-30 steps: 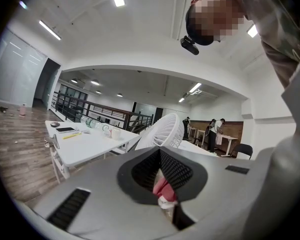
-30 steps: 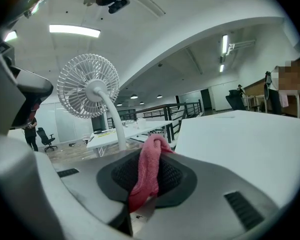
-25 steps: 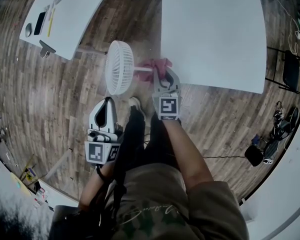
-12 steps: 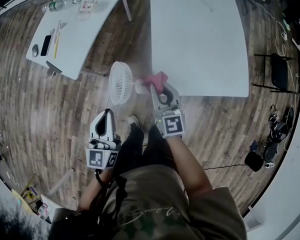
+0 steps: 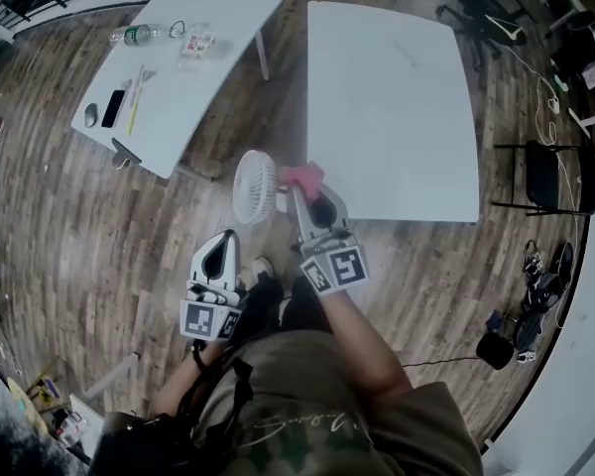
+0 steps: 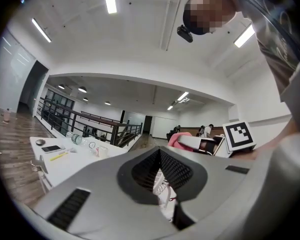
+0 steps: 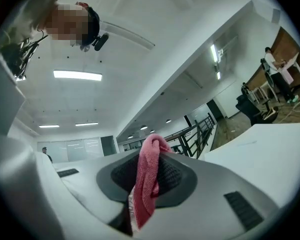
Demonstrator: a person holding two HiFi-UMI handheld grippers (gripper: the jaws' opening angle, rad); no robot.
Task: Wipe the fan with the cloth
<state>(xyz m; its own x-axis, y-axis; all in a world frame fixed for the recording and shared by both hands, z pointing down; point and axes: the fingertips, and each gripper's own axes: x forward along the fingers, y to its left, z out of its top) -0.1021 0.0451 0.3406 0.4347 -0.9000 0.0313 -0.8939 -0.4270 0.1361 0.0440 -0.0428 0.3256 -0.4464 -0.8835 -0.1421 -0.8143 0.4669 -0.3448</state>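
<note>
A white round fan (image 5: 255,186) stands on the wooden floor between two tables, seen from above. My right gripper (image 5: 302,191) is shut on a pink cloth (image 5: 302,176), which sits against the back of the fan's head. In the right gripper view the cloth (image 7: 147,184) hangs pinched between the two jaws of the right gripper (image 7: 152,155). My left gripper (image 5: 224,236) is held lower left of the fan, apart from it, shut with nothing in it. The left gripper view shows the left gripper (image 6: 160,150) with its jaws together and the cloth (image 6: 177,139) off to the right.
A large white table (image 5: 392,107) stands just right of the fan. A smaller white table (image 5: 193,77) at the left carries a phone (image 5: 112,108), a bottle (image 5: 134,36) and small items. A dark chair (image 5: 545,177) and cables lie at the right.
The right gripper has risen with the cloth, staying against the back of the fan. The left gripper has risen a little. The view has pulled back, so the fan looks smaller.
</note>
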